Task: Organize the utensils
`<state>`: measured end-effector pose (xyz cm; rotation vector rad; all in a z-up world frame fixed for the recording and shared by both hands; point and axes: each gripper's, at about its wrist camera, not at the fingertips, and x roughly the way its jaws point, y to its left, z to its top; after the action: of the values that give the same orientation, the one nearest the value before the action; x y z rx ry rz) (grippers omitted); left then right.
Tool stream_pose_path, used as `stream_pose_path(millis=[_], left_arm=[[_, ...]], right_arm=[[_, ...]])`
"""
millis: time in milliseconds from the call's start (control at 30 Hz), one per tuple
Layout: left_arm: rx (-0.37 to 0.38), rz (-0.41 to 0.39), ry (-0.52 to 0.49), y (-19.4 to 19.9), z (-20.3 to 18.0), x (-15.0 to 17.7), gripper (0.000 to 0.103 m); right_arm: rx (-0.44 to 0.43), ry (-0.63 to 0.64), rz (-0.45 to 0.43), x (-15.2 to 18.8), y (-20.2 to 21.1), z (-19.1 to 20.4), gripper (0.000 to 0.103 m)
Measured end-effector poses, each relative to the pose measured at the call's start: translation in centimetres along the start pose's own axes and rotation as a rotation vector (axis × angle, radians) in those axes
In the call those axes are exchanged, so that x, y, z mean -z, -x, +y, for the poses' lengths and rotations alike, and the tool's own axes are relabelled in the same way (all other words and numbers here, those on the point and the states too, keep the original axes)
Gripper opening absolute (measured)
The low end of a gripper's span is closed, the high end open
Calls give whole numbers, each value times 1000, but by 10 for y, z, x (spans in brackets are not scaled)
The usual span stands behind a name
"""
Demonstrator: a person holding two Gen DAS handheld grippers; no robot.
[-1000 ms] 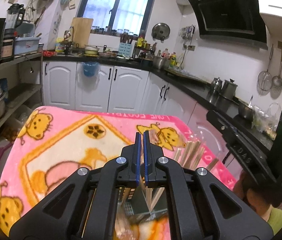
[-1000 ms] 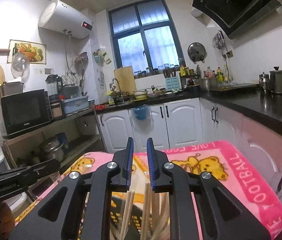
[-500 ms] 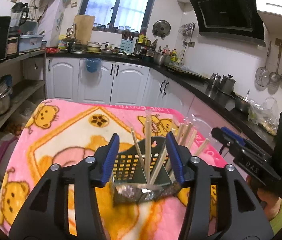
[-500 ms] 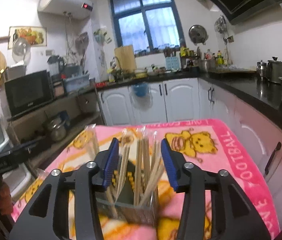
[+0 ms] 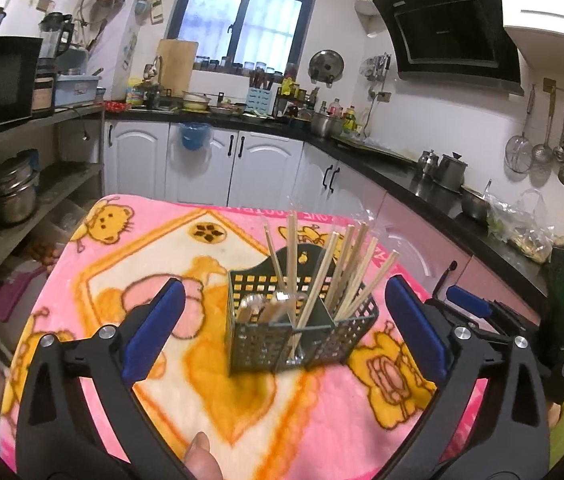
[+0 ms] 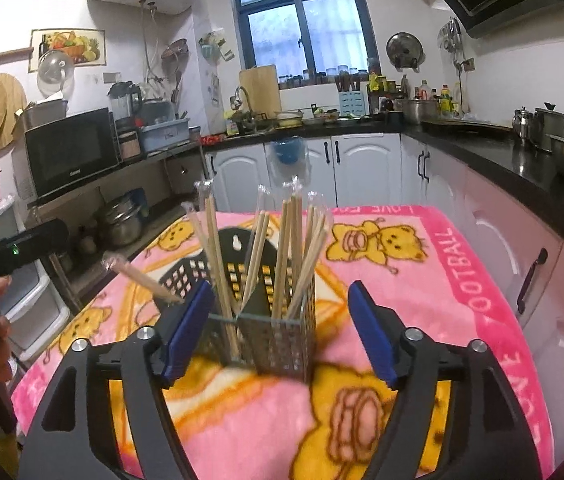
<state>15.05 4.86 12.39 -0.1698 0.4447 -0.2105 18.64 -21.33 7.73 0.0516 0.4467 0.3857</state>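
Note:
A dark perforated utensil caddy (image 5: 266,340) stands upright on a pink bear-print blanket (image 5: 130,256). Several wooden chopsticks (image 5: 341,264) lean in its compartments, and spoon-like utensils (image 5: 254,306) sit in the left one. My left gripper (image 5: 282,332) is open wide and empty, its blue pads either side of the caddy but short of it. In the right wrist view the caddy (image 6: 278,340) with chopsticks (image 6: 285,256) sits between the open, empty right gripper (image 6: 282,332) pads. The right gripper also shows at the right edge of the left wrist view (image 5: 469,306).
White cabinets (image 5: 242,168) and a black counter (image 5: 421,188) run behind and to the right. A shelf with steel pots (image 5: 10,196) is on the left. A microwave (image 6: 70,152) sits on a shelf. The blanket's edge drops off at right (image 6: 493,312).
Both grippers went from shut to wide open and pulled back from the caddy. The caddy with chopsticks now stands free on the blanket.

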Motion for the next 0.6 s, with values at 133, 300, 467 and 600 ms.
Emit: stream_pose_path(millis=[133,300,467,600], left_arm=[[-8,12,-2,8,-4,12,92],[-32,51,2,8,-8,37,92],[-65,92,1,0,-10,66,92],[-82,85,29,-2,-8,85,92]], right_arm=[[12,2,-4,14,13,-1,80],[16,11,16,32,20,-1,84],[29,23,0,48,31,3,90],[50,30,-29,61,39,4,94]])
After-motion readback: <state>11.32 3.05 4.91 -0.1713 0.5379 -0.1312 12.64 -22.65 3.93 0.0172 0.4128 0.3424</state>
